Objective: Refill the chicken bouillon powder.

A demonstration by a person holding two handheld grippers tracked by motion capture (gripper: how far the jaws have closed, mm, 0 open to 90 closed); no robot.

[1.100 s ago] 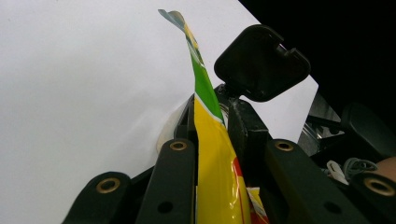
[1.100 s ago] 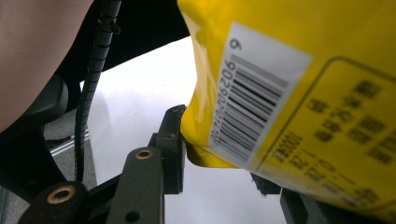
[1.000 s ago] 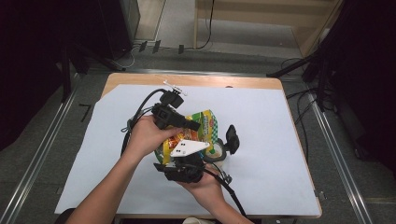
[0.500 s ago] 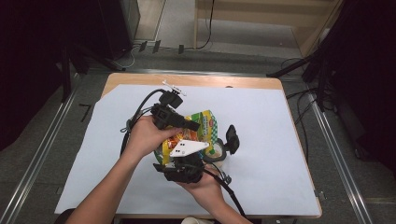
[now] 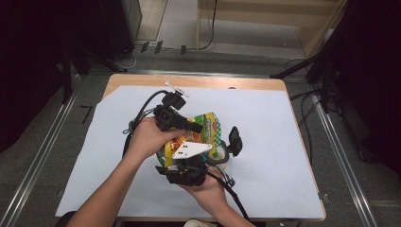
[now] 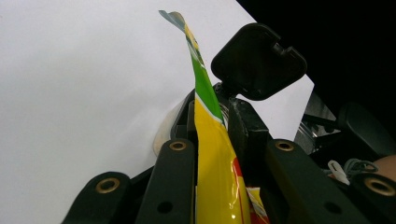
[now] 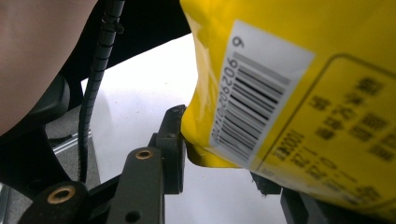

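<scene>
A yellow snack bag (image 5: pixel 204 128) with green and red print is held up over the white sheet between both hands. My left gripper (image 5: pixel 196 127) comes in from the left and is shut on the bag's thin edge (image 6: pixel 212 154), which stands edge-on between its jaws (image 6: pixel 212 114). My right gripper (image 5: pixel 189 158) reaches up from the near side under a white three-cornered plate. The bag's barcoded back (image 7: pixel 289 93) lies between the right gripper (image 7: pixel 219 156) jaws, and the left finger (image 7: pixel 173 135) presses on its lower corner. The bag hides the other finger.
A round clear container (image 5: pixel 220 154) with an open black flip lid (image 5: pixel 235 140) stands just right of the bag; the lid (image 6: pixel 259 60) looms behind the bag in the left gripper view. White paper (image 5: pixel 283 142) covers the wooden table (image 5: pixel 198 81). Cables trail from both grippers.
</scene>
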